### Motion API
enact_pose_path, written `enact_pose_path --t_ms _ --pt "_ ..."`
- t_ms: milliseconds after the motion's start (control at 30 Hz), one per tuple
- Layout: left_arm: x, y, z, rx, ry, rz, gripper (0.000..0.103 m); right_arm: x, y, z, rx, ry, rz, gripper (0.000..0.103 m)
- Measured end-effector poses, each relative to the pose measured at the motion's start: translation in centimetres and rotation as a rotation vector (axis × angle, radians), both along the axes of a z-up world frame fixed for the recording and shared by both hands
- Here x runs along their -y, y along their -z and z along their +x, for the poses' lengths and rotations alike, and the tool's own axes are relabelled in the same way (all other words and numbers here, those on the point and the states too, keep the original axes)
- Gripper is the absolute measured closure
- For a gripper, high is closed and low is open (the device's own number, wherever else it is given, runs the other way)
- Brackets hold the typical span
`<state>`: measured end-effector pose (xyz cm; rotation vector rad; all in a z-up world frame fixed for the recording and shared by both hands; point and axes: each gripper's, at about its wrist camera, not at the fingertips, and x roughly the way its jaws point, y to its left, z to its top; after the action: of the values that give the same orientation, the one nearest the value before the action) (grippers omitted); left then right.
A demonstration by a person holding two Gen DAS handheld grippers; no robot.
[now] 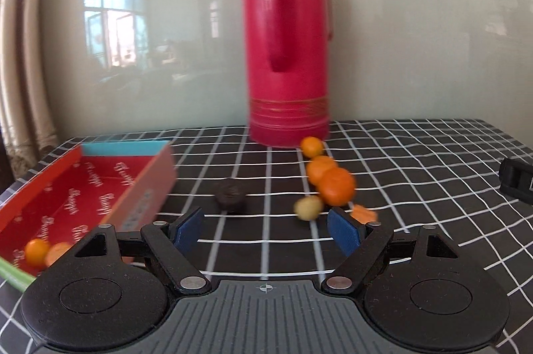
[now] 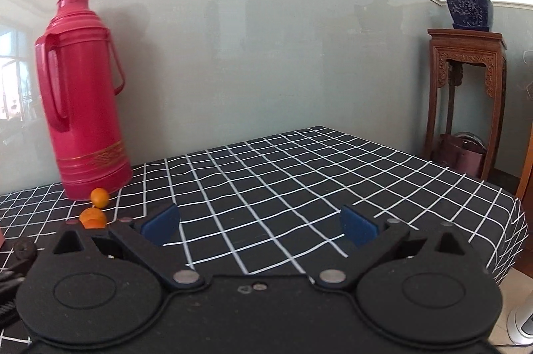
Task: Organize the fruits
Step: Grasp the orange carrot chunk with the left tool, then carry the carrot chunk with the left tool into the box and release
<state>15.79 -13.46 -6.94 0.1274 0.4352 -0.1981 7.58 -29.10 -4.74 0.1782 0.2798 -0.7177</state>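
In the left wrist view my left gripper (image 1: 265,229) is open and empty above the checked tablecloth. Ahead of it to the right lie a big orange (image 1: 335,191), another orange (image 1: 320,169), a small orange fruit (image 1: 311,147), a pale yellow fruit (image 1: 308,207) and an orange piece (image 1: 363,214) by the right fingertip. A dark brown fruit (image 1: 231,198) lies ahead, left of centre. An open red box (image 1: 83,194) at the left holds two small orange fruits (image 1: 36,251). My right gripper (image 2: 260,225) is open and empty; two orange fruits (image 2: 99,197) lie to its left.
A tall red thermos (image 1: 288,44) stands at the back by the wall, also in the right wrist view (image 2: 83,97). A black object (image 1: 516,184) lies at the right edge. A green stalk (image 1: 13,274) lies at the lower left. A wooden plant stand (image 2: 466,94) stands beyond the table's right edge.
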Motion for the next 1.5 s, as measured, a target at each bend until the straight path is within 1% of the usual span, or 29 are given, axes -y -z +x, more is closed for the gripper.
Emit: enact_pose_path --t_ms 100,133,233,267,400,433,467,533,600,633,800,867,967,1133,1267,1400,1500 --pt "2.1 0.3 0.4 -0.003 0.039 0.008 0.022 0.7 -0.3 -0.5 0.009 0.011 0.005 0.006" --pt "2.7 0.4 0.5 -0.006 0.054 0.01 0.024 0.9 -0.3 -0.7 0.013 0.013 0.001 0.006" --pt "4.6 0.8 0.8 -0.038 0.106 0.015 0.039 1.4 -0.4 -1.1 0.013 0.014 -0.007 0.006" --pt "5.1 1.0 1.0 -0.053 0.114 0.015 0.042 1.6 -0.4 -1.2 0.014 0.015 -0.003 0.006" --pt "6.1 1.8 2.2 -0.101 0.108 0.012 0.044 2.5 -0.3 -1.5 0.022 0.015 0.023 0.006" --pt "6.3 2.0 2.5 -0.112 0.109 0.008 0.047 2.6 -0.3 -1.6 0.023 0.015 0.028 0.006" --pt "6.4 2.1 2.8 -0.125 0.11 0.007 0.051 2.7 -0.3 -1.6 0.024 0.013 0.031 0.006" --pt "6.8 2.4 3.3 -0.147 0.115 0.01 0.056 2.7 -0.3 -1.5 0.024 0.012 0.036 0.006" --pt "7.0 2.8 3.6 -0.169 0.12 0.01 0.066 2.7 -0.3 -1.5 0.025 0.003 0.041 0.006" --pt "7.1 3.0 3.7 -0.18 0.122 0.012 0.075 2.6 -0.3 -1.5 0.026 -0.001 0.042 0.006" --pt "7.0 3.0 3.7 -0.18 0.12 -0.002 0.077 2.3 -0.3 -1.4 0.026 -0.013 0.037 0.006" --pt "6.8 2.9 3.5 -0.158 0.106 -0.004 0.077 2.3 -0.4 -1.4 0.028 -0.017 0.043 0.006" --pt "6.3 2.4 2.8 -0.104 0.086 0.003 0.077 2.1 -0.5 -1.3 0.034 -0.026 0.047 0.006" --pt "3.9 0.5 1.8 0.019 -0.001 0.013 0.077 1.3 -0.5 -1.0 0.033 -0.058 0.045 0.006" --pt "-0.1 -1.1 2.0 0.077 -0.122 -0.013 0.077 0.4 -0.4 -0.5 0.028 -0.09 0.041 0.006" --pt "-4.6 -2.4 2.5 0.112 -0.277 -0.028 0.077 -1.0 -0.5 0.0 0.026 -0.131 0.034 0.006" --pt "-7.8 -2.5 3.2 0.08 -0.369 -0.041 0.077 -2.2 -0.4 0.5 0.022 -0.164 0.016 0.006"
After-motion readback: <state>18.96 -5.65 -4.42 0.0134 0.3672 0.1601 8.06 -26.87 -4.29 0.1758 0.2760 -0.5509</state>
